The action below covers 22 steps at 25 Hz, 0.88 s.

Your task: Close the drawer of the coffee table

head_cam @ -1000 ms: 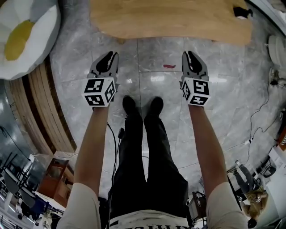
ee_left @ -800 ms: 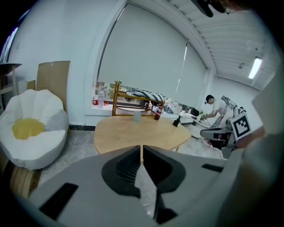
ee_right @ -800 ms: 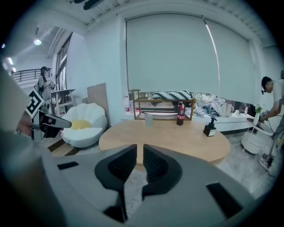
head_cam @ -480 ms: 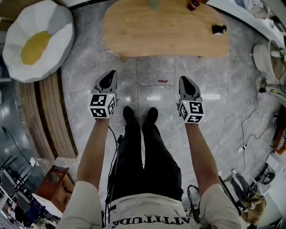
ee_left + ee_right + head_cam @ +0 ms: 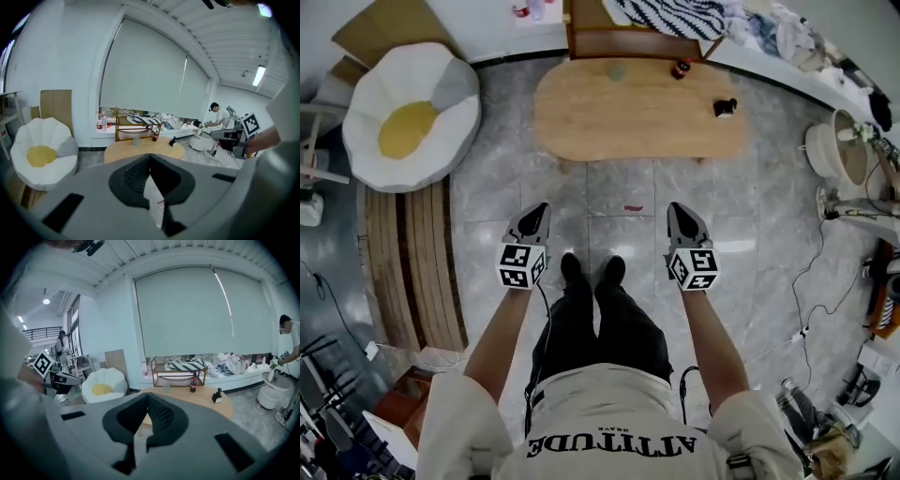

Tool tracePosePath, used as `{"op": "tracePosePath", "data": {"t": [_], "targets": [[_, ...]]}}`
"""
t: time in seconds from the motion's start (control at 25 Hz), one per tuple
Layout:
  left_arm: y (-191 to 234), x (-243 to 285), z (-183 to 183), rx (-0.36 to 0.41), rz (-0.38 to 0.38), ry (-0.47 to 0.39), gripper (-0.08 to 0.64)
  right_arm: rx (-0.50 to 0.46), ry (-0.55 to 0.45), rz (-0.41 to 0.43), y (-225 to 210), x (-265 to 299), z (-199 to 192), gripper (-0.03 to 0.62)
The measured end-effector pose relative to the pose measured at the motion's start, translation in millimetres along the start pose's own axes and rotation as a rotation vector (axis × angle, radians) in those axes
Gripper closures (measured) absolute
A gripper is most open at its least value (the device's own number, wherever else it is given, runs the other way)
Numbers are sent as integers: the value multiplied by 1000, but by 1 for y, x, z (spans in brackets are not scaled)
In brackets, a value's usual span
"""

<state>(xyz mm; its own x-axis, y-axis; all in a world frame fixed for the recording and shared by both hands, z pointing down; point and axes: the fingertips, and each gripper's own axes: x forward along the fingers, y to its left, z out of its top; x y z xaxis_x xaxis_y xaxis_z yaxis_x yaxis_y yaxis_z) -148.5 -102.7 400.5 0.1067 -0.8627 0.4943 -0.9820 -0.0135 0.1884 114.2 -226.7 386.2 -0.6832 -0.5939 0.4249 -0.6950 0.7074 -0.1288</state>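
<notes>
The table (image 5: 637,117) lies at the upper middle of the head view, a rounded wooden top seen from above. Its drawer cannot be made out in any view. On the top stand a bottle (image 5: 680,68), a cup (image 5: 617,68) and a small black thing (image 5: 725,108) near the right end. Behind the table, at the top edge, is a wooden shelf (image 5: 614,39) with a striped cloth (image 5: 670,14) on it.

The left gripper (image 5: 542,210) and the right gripper (image 5: 673,208) hang side by side in the middle of the frame, over the grey tiled floor (image 5: 623,183), well apart from the table and touching nothing. Both point towards the table. The person's shoes (image 5: 591,272) sit between and just below them.

In the left gripper view the left gripper (image 5: 150,155) has just been closing, and its jaws now meet at the tips with nothing between them. The table (image 5: 164,149) shows beyond them at centre. In the right gripper view the right gripper (image 5: 146,394) has also just been closing, and its jaws are together at the tips and hold nothing. The table (image 5: 206,401) is right of centre there.

A white beanbag (image 5: 412,117) with a yellow middle fills the upper left of the head view, and wooden slats (image 5: 417,262) run down the left side.
</notes>
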Motion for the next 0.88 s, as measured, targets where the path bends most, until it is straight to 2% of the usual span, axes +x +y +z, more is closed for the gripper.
{"op": "tracePosePath", "data": {"t": [0.24,0.36,0.64,0.88], "targets": [[-26,-54,51,30,-1,-52,539,-41,-78,5,3,-54,60,573],[-39,-80,66,44,-16,-71,539,-61,-119,-26,8,-81,78,574],[-35,-131,110,23,30,-169,538,-97,-187,-49,11,-118,128,574],[-28,-163,147,99,68,-241,538,-164,-234,-58,8,-144,159,572]]}}
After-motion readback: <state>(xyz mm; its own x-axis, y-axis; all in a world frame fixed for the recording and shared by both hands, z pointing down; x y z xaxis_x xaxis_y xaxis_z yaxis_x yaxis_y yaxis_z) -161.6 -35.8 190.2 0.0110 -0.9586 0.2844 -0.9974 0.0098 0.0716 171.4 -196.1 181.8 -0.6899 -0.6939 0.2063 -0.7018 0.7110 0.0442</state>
